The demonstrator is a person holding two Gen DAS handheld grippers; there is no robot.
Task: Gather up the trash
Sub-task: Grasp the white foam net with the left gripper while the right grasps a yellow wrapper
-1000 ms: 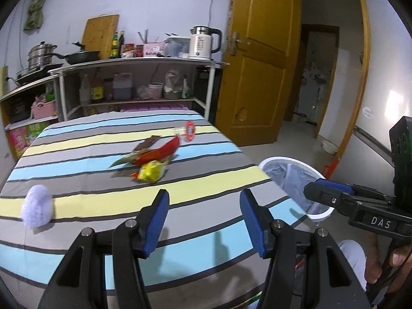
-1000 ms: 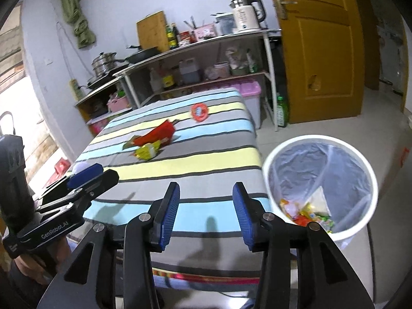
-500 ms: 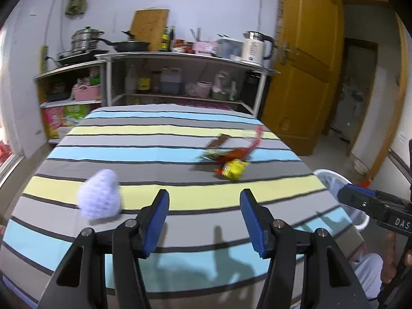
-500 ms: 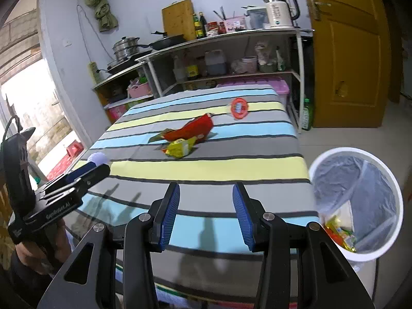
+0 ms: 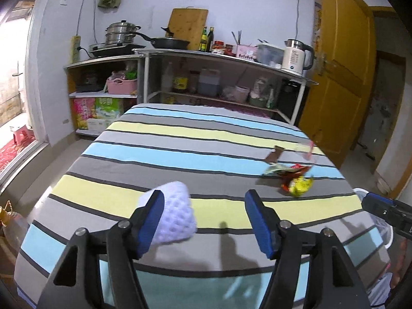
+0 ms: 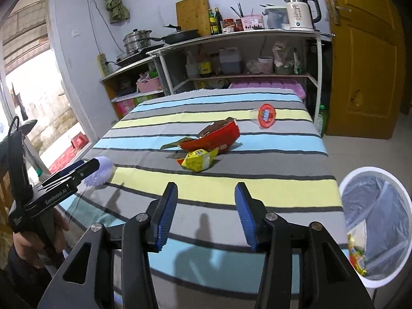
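A white foam fruit net (image 5: pixel 175 212) lies on the striped table (image 5: pixel 195 139), just ahead of my open left gripper (image 5: pixel 203 219), partly behind its left finger. It also shows in the right wrist view (image 6: pixel 101 171). A red wrapper (image 6: pixel 213 139), a yellow wrapper (image 6: pixel 199 161) and a clear cup with a red lid (image 6: pixel 265 116) lie mid-table. My right gripper (image 6: pixel 206 213) is open and empty above the near table edge. A white bin (image 6: pixel 378 229) with a clear liner stands on the floor at the right.
Shelves (image 6: pixel 231 59) with pots, bottles and a kettle (image 6: pixel 300 13) stand behind the table. A yellow door (image 6: pixel 365 59) is at the right. A bright doorway (image 6: pixel 33 97) is on the left.
My left gripper swung left and closed in on the foam net, which now sits just ahead of its left finger. My right gripper turned left, bringing the wrappers toward the centre of its view.
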